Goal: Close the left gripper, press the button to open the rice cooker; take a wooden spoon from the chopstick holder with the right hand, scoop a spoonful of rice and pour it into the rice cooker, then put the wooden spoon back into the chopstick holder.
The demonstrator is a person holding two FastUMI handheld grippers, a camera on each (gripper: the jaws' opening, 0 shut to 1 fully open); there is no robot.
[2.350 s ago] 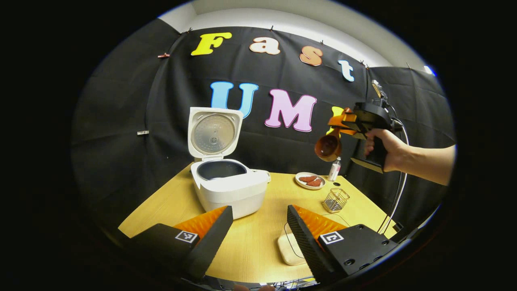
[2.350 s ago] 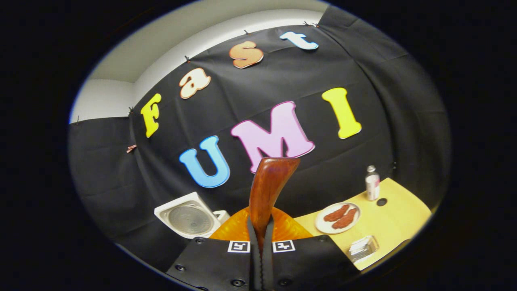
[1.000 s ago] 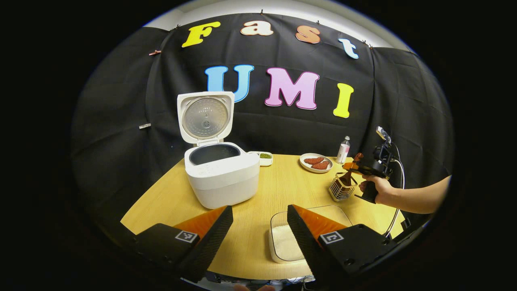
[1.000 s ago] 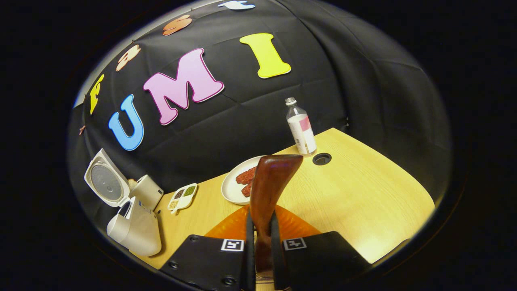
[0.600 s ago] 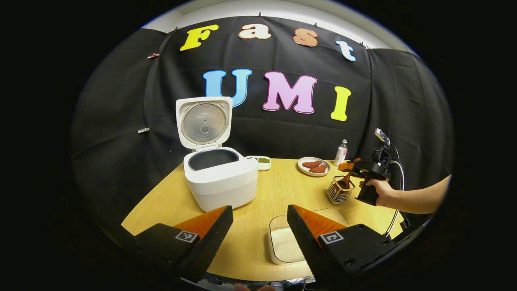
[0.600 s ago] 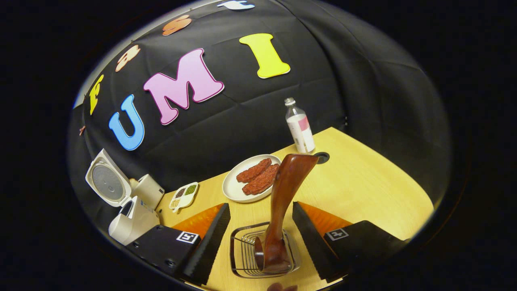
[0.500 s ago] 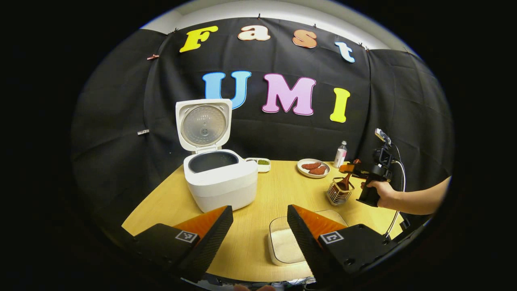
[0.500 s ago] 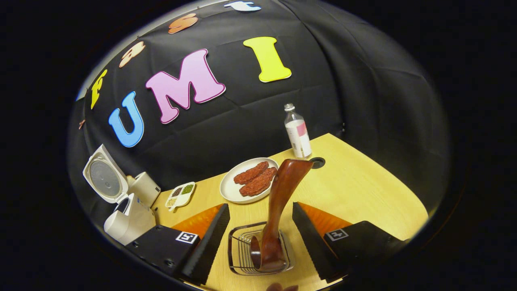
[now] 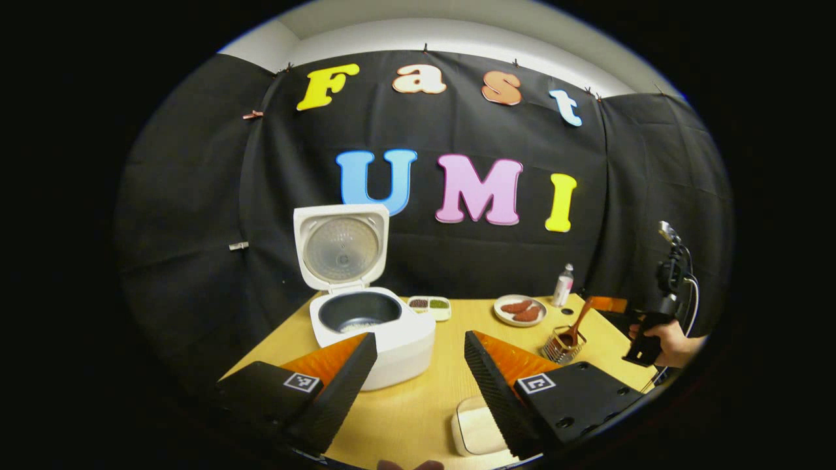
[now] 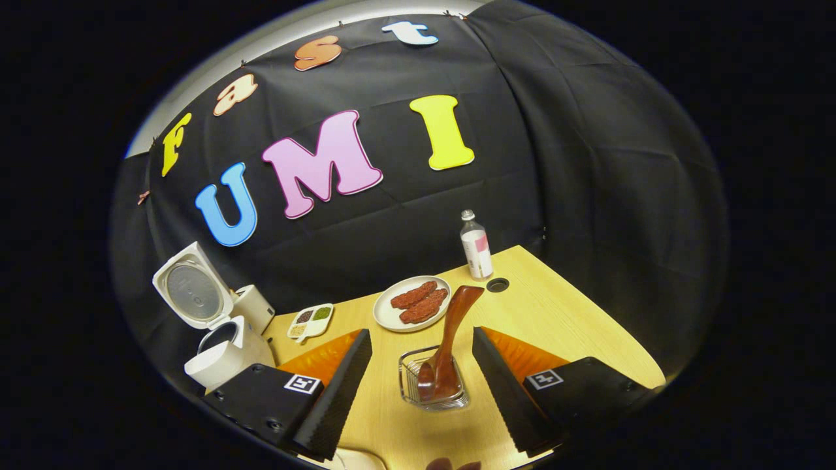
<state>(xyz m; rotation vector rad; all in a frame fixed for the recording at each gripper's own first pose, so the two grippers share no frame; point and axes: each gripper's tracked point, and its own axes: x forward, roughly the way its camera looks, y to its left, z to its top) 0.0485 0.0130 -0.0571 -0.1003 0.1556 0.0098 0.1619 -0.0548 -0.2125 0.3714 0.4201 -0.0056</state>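
a black cloth wall (image 9: 196,196) is hung across the back of the booth and is carried round to the right side (image 10: 607,196), where it falls in soft folds. it is pinned along its top edge with small clips (image 9: 251,115). above the cloth a pale wall or ceiling strip (image 9: 418,32) is seen. a light wooden table (image 10: 575,326) is set against the cloth; a round cable hole (image 10: 498,284) is cut near its far corner. the tabletop is evenly lit from above.
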